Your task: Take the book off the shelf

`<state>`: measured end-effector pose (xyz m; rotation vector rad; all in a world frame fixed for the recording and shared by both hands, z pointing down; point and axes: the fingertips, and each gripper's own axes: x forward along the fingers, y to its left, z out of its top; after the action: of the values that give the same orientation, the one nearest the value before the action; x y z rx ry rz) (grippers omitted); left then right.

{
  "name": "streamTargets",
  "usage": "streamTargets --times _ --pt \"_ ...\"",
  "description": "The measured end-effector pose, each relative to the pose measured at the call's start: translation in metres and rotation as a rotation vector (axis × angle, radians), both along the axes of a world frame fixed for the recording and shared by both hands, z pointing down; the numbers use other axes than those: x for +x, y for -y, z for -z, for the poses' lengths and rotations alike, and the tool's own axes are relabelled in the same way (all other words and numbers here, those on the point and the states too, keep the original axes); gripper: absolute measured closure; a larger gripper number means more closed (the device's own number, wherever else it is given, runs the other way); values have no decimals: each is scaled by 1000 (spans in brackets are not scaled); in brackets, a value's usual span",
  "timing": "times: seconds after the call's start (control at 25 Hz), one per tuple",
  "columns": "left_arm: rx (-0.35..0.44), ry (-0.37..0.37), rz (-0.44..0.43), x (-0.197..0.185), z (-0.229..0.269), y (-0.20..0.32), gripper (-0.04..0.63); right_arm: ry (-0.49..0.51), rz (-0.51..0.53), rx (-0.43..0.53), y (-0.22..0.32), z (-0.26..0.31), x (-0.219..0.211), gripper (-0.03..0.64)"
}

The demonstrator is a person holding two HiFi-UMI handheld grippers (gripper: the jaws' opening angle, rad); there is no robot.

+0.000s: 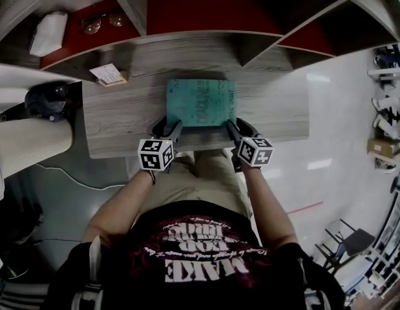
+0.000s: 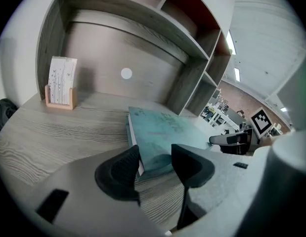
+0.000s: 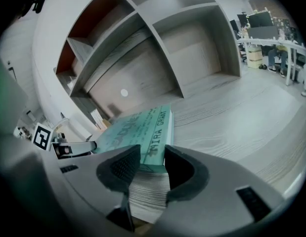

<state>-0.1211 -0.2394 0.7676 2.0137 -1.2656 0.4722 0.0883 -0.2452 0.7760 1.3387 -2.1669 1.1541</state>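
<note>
A teal book lies flat on the grey wood desk, below the shelf compartments. My left gripper is at its near left corner and my right gripper at its near right corner. In the left gripper view the book has its corner between the tips of the left gripper, and gaps show beside the pads. In the right gripper view the lettered spine end of the book sits between the tips of the right gripper, with no pad visibly pressing.
A small card in a wooden holder stands on the desk to the book's left. Sunglasses and a white cloth lie in the red-backed shelf compartment. A dark rounded object sits past the desk's left end.
</note>
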Motion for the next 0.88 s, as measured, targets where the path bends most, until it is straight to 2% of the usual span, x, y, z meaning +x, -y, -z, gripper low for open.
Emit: streamTargets --times 0.2,0.4,0.44,0.56,0.64,0.68,0.72,0.8,0.84,0.88 --pt "-50 70 8 2 -21 -2 388 -92 71 -30 -1 -16 -2 444" --pt "-139 138 -6 1 -36 -6 376 -184 209 -43 -5 -23 -11 374" --pt "-149 157 -12 -1 -35 -8 352 -196 229 -49 -6 -22 -12 359" --pt "-146 188 38 -16 -19 -3 316 -241 258 -37 -3 -13 -11 296" --pt "-102 175 69 -26 6 5 316 -265 265 5 1 5 -8 294" --pt "-69 160 67 -30 22 7 316 -278 269 40 2 18 -7 313" --pt "-35 131 54 -31 37 9 318 -300 274 90 4 34 -6 379" --pt "22 47 15 -32 65 11 319 -369 283 221 8 72 -7 570" --pt "50 30 2 -34 77 10 324 -393 282 285 10 91 -8 612" --pt "81 45 -4 -37 89 9 388 -401 275 343 11 110 -10 614"
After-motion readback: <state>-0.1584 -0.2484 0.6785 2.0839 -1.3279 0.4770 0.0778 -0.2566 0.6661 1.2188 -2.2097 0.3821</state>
